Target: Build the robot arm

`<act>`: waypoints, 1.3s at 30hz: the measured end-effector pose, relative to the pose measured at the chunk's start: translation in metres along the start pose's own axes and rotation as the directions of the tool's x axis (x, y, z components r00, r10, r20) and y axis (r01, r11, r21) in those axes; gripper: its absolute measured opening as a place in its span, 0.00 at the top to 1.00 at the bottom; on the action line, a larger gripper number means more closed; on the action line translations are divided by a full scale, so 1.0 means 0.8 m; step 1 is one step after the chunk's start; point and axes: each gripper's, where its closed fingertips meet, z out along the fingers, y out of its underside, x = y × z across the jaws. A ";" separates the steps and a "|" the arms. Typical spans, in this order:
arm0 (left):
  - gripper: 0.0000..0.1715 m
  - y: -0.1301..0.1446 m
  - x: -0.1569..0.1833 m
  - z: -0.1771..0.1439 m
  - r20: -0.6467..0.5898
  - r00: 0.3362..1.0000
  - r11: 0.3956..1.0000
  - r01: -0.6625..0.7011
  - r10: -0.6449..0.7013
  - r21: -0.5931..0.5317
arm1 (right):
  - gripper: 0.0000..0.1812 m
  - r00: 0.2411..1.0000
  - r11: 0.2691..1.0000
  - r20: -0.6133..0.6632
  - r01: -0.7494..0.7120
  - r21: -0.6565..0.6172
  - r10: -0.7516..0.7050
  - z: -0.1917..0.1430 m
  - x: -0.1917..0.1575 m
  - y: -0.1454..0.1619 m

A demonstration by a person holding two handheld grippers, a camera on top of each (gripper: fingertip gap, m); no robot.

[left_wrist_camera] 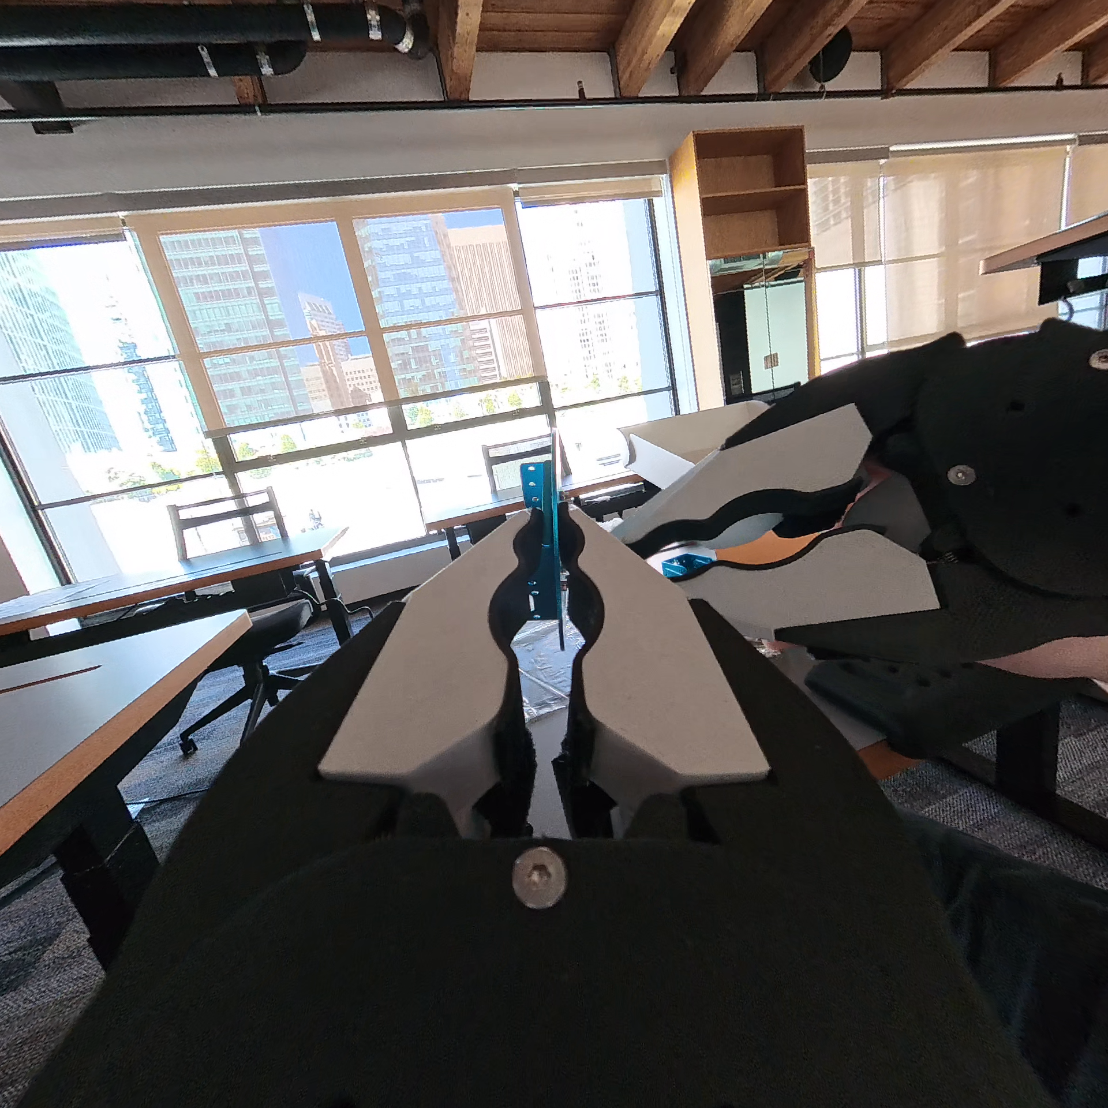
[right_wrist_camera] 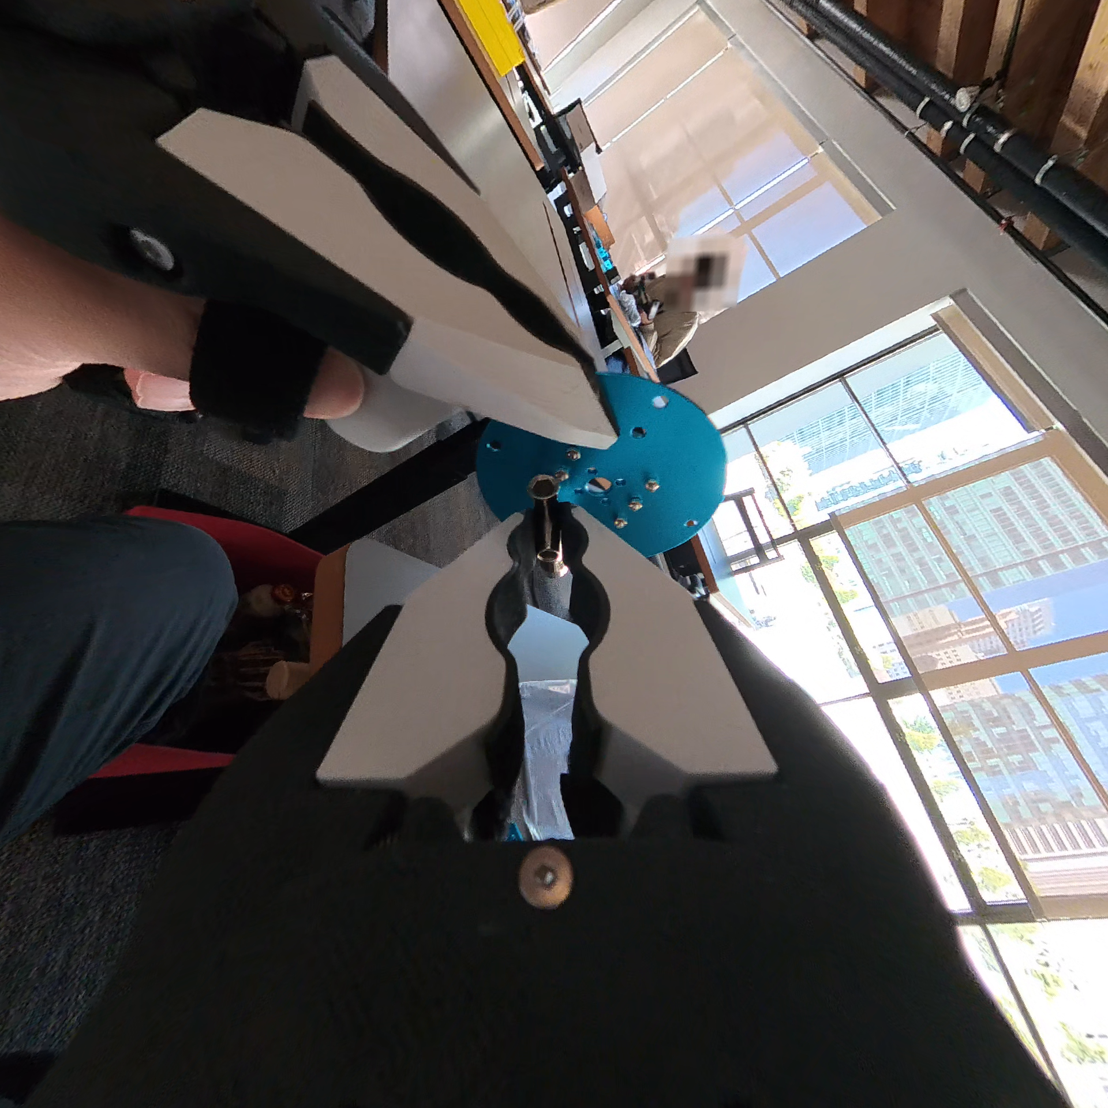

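The left gripper (left_wrist_camera: 548,527) clamps the blue plate (right_wrist_camera: 653,473) edge-on, steadying it, while the right gripper (right_wrist_camera: 548,527) fingers pinch a small metal bolt (right_wrist_camera: 547,527) near its centre holes.

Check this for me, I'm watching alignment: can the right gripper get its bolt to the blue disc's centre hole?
Probably yes. The right gripper holds the bolt right at the blue disc, nothing between; the left gripper grips the upper edge only.

Big sunlit windows (left_wrist_camera: 336,360), wood ceiling beams (left_wrist_camera: 647,42), dark desks (left_wrist_camera: 198,569), grey carpet (left_wrist_camera: 36,959).
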 end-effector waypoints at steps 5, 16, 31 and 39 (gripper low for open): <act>0.98 -0.001 -0.002 -0.003 0.013 1.000 1.000 0.008 -0.009 0.009 | 0.96 0.999 0.999 -0.027 0.021 -0.049 -0.022 0.001 0.005 0.002; 0.98 -0.003 0.002 -0.002 0.021 1.000 1.000 0.006 -0.006 0.021 | 0.97 1.000 0.997 -0.012 0.022 -0.069 -0.023 0.000 0.001 0.004; 0.98 -0.012 -0.007 -0.009 0.048 0.978 0.972 0.194 -0.202 0.135 | 0.96 0.984 0.992 -0.151 -0.108 -0.072 0.096 0.000 0.007 -0.011; 0.98 -0.024 0.000 -0.012 0.043 0.995 0.974 0.075 -0.086 0.214 | 0.97 0.772 0.764 0.089 -0.635 0.114 0.629 -0.005 0.013 -0.019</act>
